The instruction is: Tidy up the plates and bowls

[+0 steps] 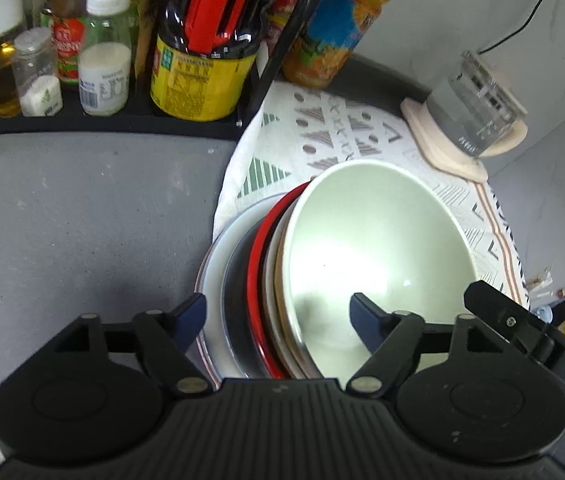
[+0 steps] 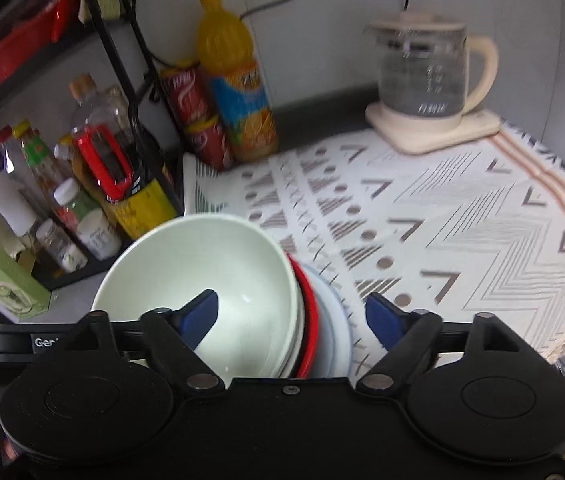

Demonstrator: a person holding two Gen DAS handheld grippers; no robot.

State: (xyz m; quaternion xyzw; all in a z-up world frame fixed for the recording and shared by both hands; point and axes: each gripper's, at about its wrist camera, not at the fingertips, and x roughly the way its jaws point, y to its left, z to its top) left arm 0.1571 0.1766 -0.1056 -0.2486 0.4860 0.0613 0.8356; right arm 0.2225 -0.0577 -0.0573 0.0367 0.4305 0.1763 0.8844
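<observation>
Left wrist view: pale green bowl [image 1: 378,256] tops stack of plates [image 1: 250,280], lower centre of frame, at edge of patterned cloth [image 1: 322,128] on desk [image 1: 82,208]. Left gripper [image 1: 278,320] fingers wide apart, straddling stack rim, holding nothing. Right wrist view: right gripper [image 2: 292,318] fingers likewise spread, empty. Stacking looks finished; nothing loose visible.

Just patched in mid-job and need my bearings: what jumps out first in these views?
A pale green bowl tops a stack with a red plate and a white plate, at the patterned cloth's edge. Both hand-held grippers, left and right, are open around it. A glass kettle stands behind.
</observation>
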